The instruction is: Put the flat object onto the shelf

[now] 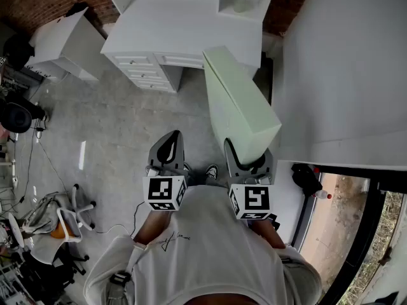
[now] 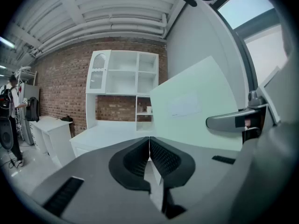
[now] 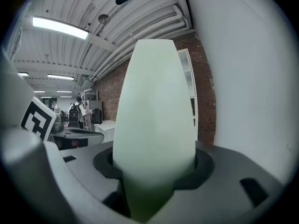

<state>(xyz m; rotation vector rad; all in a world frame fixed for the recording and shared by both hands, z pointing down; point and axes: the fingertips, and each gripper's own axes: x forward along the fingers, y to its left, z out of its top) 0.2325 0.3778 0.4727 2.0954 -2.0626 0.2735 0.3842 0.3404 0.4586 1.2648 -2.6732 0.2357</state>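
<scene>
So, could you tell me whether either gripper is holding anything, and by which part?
The right gripper grips the pale green flat box by its near end; the rest juts forward. The left gripper is shut on nothing.

Nothing legible: the faint label (image 2: 185, 107) on the flat object (image 2: 210, 90) is too blurred to read.

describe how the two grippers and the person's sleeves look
Left gripper and right gripper match: grey moulded bodies, black ribbed pads, each topped by a white cube with black square markers. The person wears a white long-sleeved top with a small dark scribble.
</scene>
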